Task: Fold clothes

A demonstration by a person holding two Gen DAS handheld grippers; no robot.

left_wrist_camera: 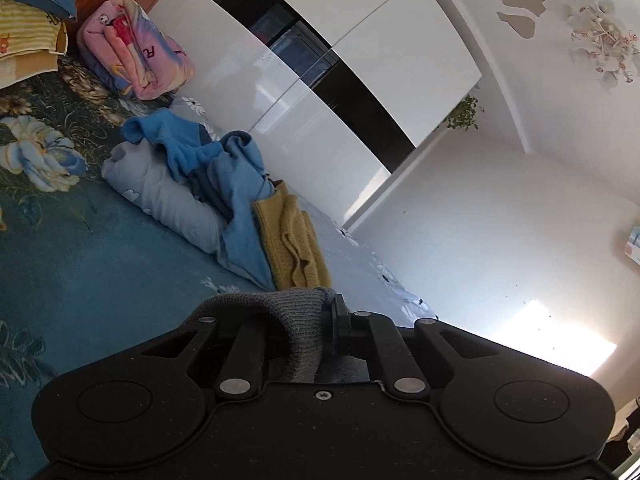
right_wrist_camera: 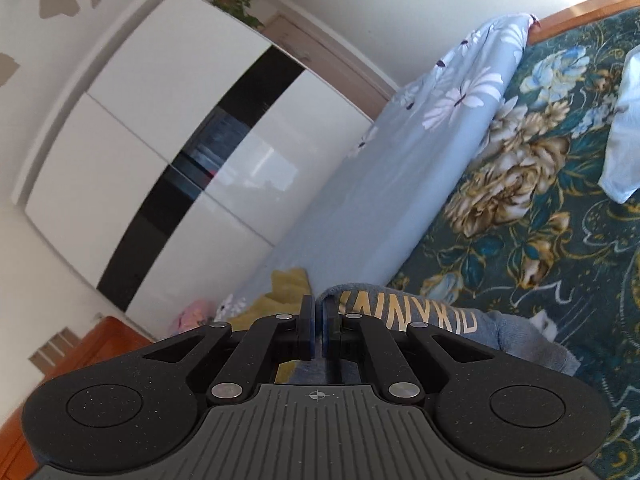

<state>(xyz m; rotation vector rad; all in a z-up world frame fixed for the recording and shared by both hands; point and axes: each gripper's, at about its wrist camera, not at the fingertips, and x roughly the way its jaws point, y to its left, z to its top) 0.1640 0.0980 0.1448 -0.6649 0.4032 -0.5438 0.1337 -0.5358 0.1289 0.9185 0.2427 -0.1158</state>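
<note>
Right at our left gripper (left_wrist_camera: pixel 320 320) we have a grey knit garment (left_wrist_camera: pixel 298 320) pinched between nearly closed fingers, its ribbed edge draped over them. Our right gripper (right_wrist_camera: pixel 319 320) is clamped too, pads almost together on the same grey cloth, gold lettering (right_wrist_camera: pixel 404 314) showing beside it. We judge both grips are on one edge, to spread the piece flat on the bed (left_wrist_camera: pixel 100 264) for a fold. Just beyond sits the waiting pile: a mustard knit (left_wrist_camera: pixel 294 246), blue tops (left_wrist_camera: pixel 236 184) and a pale grey bundle (left_wrist_camera: pixel 160 188). Farther back, a pink rolled blanket (left_wrist_camera: pixel 136 50), then the glossy white wardrobe (left_wrist_camera: pixel 320 92).
</note>
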